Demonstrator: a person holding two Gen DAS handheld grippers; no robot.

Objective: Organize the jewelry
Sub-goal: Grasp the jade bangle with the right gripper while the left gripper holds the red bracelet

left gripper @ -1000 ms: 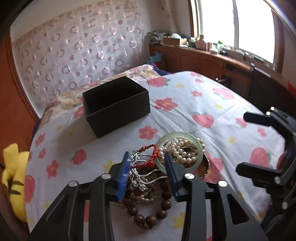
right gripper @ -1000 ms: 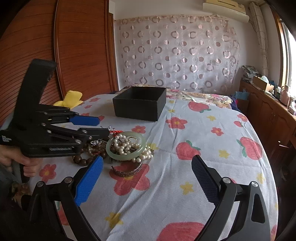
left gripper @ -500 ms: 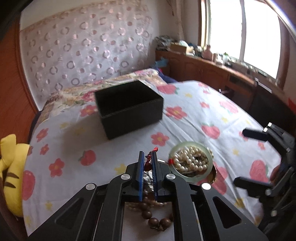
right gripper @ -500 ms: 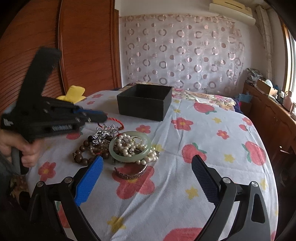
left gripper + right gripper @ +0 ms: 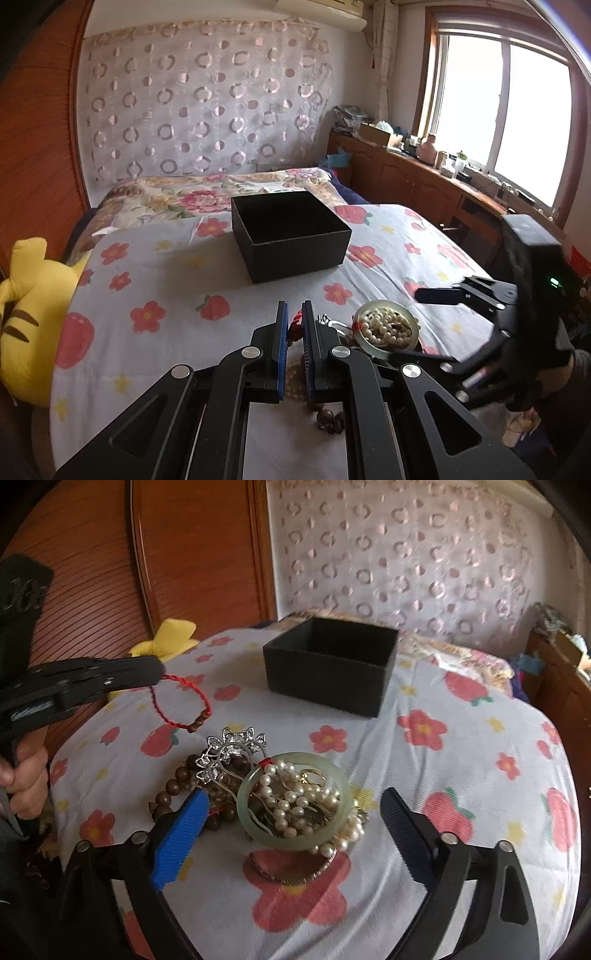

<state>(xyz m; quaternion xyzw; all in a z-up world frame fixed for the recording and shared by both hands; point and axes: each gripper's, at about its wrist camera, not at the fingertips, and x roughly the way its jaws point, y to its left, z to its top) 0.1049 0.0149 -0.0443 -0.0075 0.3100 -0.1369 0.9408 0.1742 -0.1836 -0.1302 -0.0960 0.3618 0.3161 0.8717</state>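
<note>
Your left gripper (image 5: 159,670) pinching thin red braided cord bracelet (image 5: 181,705), lifted clear so it won't snag pile. Right gripper (image 5: 291,823) jaws just been closing slightly but wide apart, nothing gripped, straddling pale green jade bangle (image 5: 295,840). Open black square box (image 5: 328,664) waiting behind.

Daylight floods in from the window (image 5: 506,122) at the upper right of the left wrist view, and we see its panes blown out to white glare. The bed (image 5: 177,280) is evenly lit, with a soft shadow left of the box (image 5: 291,236). We find the right wrist view dimmer and smeared by motion blur, worst on the curtain (image 5: 406,554). Both views bend strongly and darken to black at the corners.
</note>
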